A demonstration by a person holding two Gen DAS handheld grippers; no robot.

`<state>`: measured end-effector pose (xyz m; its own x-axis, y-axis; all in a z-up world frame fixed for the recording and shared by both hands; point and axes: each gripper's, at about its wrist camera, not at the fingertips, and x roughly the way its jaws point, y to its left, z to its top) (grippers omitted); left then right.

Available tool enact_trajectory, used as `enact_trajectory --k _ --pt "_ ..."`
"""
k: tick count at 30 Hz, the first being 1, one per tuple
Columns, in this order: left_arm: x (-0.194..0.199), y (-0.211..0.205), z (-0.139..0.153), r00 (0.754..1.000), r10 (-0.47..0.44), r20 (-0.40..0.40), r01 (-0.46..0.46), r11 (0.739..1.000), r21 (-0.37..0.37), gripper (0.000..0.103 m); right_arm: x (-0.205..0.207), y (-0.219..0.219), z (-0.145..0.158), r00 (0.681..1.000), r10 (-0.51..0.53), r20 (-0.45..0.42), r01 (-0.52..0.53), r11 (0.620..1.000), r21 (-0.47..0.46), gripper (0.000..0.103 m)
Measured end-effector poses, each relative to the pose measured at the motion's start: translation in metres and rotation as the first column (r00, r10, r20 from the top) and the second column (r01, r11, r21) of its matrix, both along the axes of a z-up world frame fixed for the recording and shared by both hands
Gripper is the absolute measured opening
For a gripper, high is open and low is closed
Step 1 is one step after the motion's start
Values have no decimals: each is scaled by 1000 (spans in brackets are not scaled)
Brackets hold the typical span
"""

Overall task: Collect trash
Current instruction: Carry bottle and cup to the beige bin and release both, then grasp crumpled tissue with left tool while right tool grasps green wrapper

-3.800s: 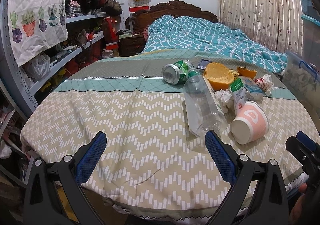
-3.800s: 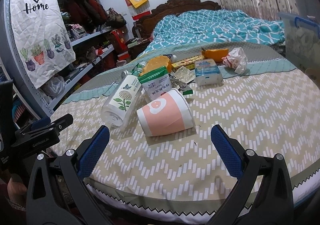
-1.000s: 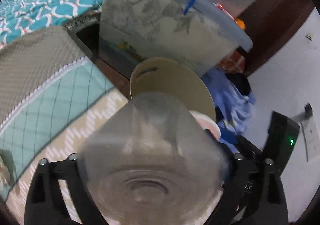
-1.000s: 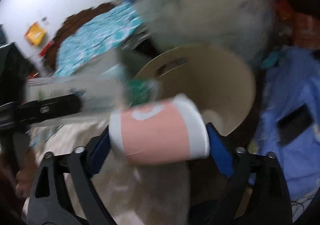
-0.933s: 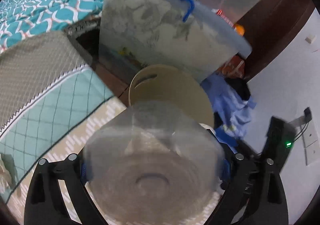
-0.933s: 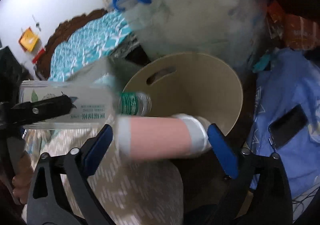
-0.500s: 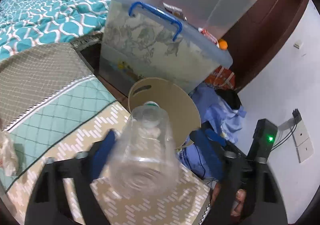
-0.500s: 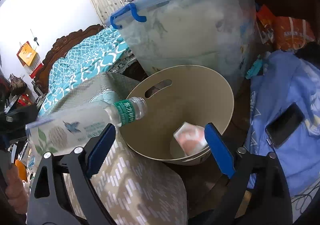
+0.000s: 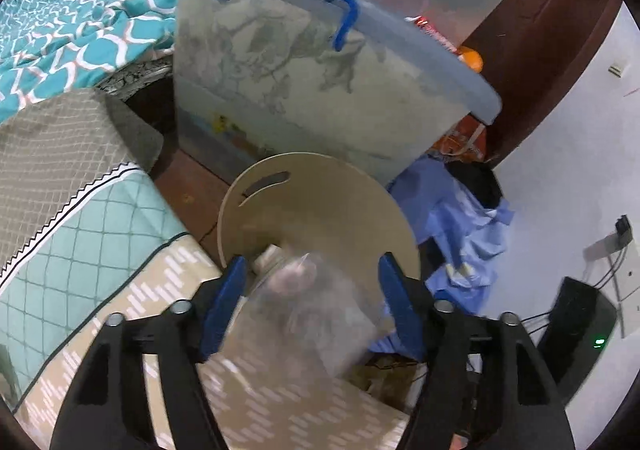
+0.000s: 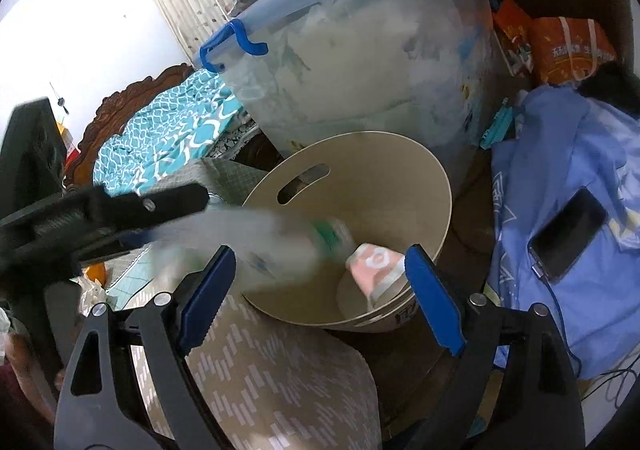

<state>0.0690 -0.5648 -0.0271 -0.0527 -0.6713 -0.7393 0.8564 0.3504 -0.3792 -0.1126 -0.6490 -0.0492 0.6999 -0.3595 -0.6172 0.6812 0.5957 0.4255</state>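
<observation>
Bottle (image 10: 256, 246), clear plastic with a green cap, shows only as a motion-blurred streak: its cap end is over the beige bin (image 10: 436, 185), its base back between the blue pads of the left gripper (image 9: 310, 290). In the left wrist view those pads stand apart with the blur between them; whether they touch the plastic cannot be told. The left gripper's black frame (image 10: 104, 213) crosses the right wrist view, its tips hidden by the blur. The right gripper (image 10: 318, 282) is spread wide and holds nothing. Below it, a pink-and-white paper cup (image 10: 374, 264) lies on its side at the bin's bottom, partly covered by the near rim. Just behind the bin stands a translucent storage box (image 10: 360, 61) with a blue latch. A dark phone (image 10: 568, 234) rests on blue cloth (image 10: 560, 153) to the right. The chevron bedspread (image 10: 280, 382) fills the near foreground, cut off by the frame.
</observation>
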Motion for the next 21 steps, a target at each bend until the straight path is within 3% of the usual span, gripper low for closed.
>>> enact_trajectory --k 1,4,6,9,12,15,17,20,21 --pt "-2 3 5 1000 3 7 -3 1000 -11 77 -1 -1 0 1000 -4 3 4 1000 3 86" --pt "-4 21 22 1000 14 -7 -15 998 -56 77 -3 -2 -1 1000 -12 11 12 1000 8 86" --pt "-5 44 34 999 25 -32 -28 996 -87 77 -5 -2 -1 1000 -20 17 20 1000 9 86" --pt "-11 92 47 1000 24 -5 -24 994 -103 77 -5 -2 -1 1000 -19 24 18 1000 11 86" --pt "-12 157 52 998 43 46 -39 995 -97 77 -1 -1 0 1000 -6 6 5 1000 9 75" --pt "-2 229 53 992 110 54 -105 991 -87 77 3 5 2 1000 5 -21 -5 1000 -11 54" --pt "8 281 54 980 187 66 -181 980 -85 77 11 22 5 999 44 -19 -44 999 -20 43" --pt "26 365 56 926 363 99 -357 931 -75 77 34 63 11 987 158 -17 -158 987 -37 40" --pt "33 400 54 894 441 80 -436 897 -75 77 45 80 15 978 207 -17 -207 977 -48 40"
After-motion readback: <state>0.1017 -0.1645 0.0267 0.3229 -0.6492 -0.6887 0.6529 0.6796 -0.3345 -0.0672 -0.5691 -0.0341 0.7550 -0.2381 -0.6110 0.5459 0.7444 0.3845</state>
